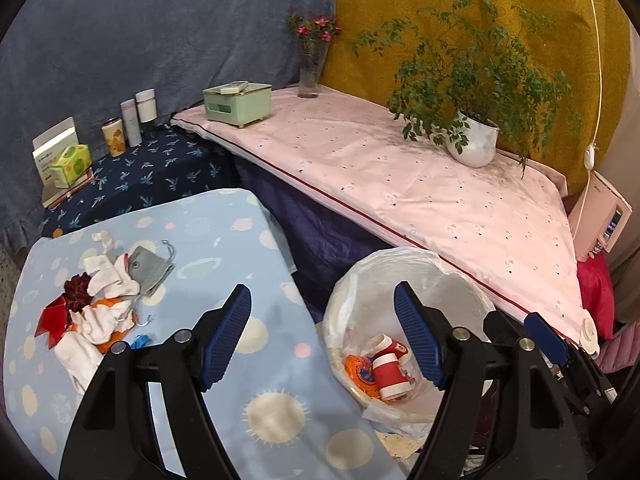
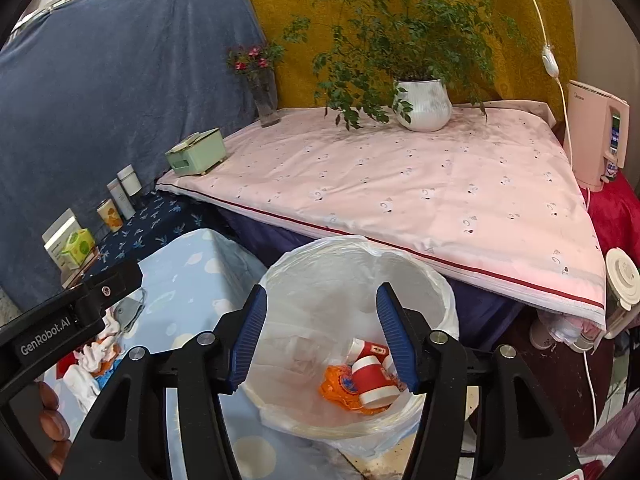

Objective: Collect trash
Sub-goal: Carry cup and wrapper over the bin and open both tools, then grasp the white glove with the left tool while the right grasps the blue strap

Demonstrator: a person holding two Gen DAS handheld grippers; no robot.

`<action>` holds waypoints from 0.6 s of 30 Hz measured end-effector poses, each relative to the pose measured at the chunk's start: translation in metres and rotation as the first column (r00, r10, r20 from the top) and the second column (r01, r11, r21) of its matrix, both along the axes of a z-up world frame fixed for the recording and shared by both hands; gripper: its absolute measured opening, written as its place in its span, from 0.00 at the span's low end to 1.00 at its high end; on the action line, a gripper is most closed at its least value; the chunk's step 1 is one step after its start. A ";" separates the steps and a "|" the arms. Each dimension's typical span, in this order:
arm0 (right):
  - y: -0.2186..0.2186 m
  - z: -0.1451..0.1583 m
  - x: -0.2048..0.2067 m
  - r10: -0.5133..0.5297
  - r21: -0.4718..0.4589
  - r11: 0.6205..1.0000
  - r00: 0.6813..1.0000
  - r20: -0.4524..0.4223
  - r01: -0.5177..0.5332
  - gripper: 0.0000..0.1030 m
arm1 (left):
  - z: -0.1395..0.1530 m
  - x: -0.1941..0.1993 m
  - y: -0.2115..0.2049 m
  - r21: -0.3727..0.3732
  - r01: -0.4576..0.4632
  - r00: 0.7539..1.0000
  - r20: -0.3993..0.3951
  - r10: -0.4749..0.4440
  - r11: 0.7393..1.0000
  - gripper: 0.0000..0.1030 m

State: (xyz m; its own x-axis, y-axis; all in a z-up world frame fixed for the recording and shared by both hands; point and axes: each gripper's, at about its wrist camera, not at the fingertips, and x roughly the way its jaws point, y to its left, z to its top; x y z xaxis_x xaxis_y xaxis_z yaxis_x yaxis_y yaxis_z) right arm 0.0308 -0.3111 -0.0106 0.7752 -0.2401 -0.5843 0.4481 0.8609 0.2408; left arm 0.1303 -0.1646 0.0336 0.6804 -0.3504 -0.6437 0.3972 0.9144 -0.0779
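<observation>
A pile of trash (image 1: 94, 312), with crumpled white tissues, red and orange wrappers and a grey pouch (image 1: 150, 270), lies on the light blue table (image 1: 256, 360) at the left. A white bin lined with a clear bag (image 1: 452, 280) stands to its right, holding red-and-white paper cups (image 1: 390, 374) and an orange wrapper (image 1: 358, 370). My left gripper (image 1: 322, 336) is open and empty above the table's right edge. My right gripper (image 2: 318, 338) is open and empty over the bin (image 2: 436, 280), above the cups (image 2: 372, 380). The trash pile (image 2: 96, 354) shows partly behind the left gripper.
A low pink-covered platform (image 1: 420, 184) carries a potted plant (image 1: 476, 140), a green box (image 1: 236, 104) and a vase of flowers (image 1: 312, 64). Bottles and boxes (image 1: 64, 160) stand on a dark blue shelf. A pink appliance (image 2: 598, 136) and a white cable are at right.
</observation>
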 end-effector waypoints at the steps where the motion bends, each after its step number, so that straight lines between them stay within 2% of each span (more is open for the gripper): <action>1: 0.003 0.001 0.001 0.004 -0.004 1.000 1.000 0.000 -0.004 0.55 | 0.000 0.000 0.004 0.000 -0.008 1.000 0.000 0.008 1.000 0.68; 18: 0.055 0.010 0.013 0.095 -0.047 0.994 0.995 -0.017 -0.095 0.55 | -0.006 0.003 0.073 -0.020 -0.117 0.993 -0.030 0.117 0.993 0.68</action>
